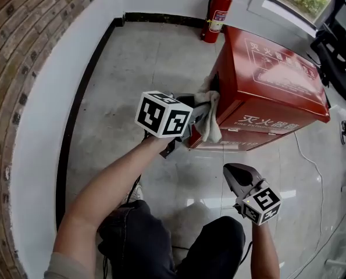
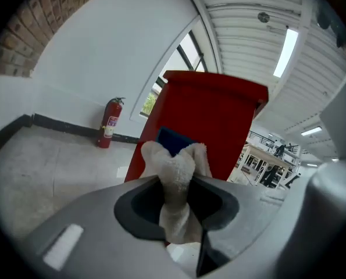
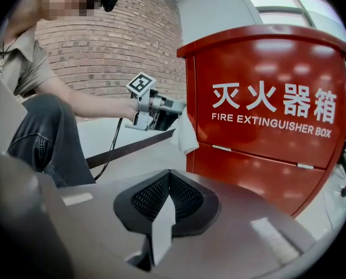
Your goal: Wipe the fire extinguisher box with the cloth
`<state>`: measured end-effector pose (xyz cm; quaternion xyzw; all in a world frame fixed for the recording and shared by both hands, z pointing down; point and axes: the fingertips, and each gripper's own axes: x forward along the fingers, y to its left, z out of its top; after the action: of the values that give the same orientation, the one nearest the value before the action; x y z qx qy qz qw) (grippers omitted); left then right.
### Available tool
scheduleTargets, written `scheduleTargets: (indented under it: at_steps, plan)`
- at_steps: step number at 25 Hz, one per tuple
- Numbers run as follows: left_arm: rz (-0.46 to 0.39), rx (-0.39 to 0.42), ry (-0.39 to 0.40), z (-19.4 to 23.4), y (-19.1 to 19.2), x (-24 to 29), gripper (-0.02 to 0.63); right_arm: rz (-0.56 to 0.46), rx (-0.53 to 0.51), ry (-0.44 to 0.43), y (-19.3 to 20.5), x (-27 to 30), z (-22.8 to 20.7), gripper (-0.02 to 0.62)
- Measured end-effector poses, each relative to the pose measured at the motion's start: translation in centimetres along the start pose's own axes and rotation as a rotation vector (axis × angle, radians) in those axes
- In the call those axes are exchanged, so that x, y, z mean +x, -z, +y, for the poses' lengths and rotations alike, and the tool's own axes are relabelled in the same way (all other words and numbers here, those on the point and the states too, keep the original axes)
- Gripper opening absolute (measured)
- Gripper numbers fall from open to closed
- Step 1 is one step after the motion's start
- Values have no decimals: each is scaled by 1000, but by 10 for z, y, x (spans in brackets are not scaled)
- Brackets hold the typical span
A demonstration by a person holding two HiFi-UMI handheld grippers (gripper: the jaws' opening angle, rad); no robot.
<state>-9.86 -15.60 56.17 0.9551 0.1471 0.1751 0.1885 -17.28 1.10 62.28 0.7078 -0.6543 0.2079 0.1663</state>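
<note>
Head view: my left gripper (image 1: 200, 116) holds a white cloth (image 1: 210, 122) against a corner edge of the red fire extinguisher box (image 1: 266, 77); my right gripper (image 1: 233, 173) hangs apart, near the box front. Left gripper view: jaws clamped on the cloth, box just behind. Right gripper view: jaws together, nothing between, facing the box's lettered front.

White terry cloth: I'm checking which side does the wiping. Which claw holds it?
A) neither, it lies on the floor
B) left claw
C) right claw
B: the left gripper view shows the left claw shut on the white terry cloth at the red metal fire extinguisher box; the right claw is shut with nothing in it.
</note>
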Motion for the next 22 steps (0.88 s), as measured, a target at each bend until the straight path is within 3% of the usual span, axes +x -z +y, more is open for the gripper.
scheduleTargets:
  at_steps: [9,14,18,22]
  plan:
    - [278,-57,-7,75,168,57,110,96,43,5,25,53,-4,25]
    - [460,40,25,108,236,85,110,146,60,29,33,76,-14,25]
    - [556,137,-52,147,261,101,110,191,69,38,47,90,-23,25]
    - [527,104,-27,165,256,120,110,219,84,38,54,100,-27,25]
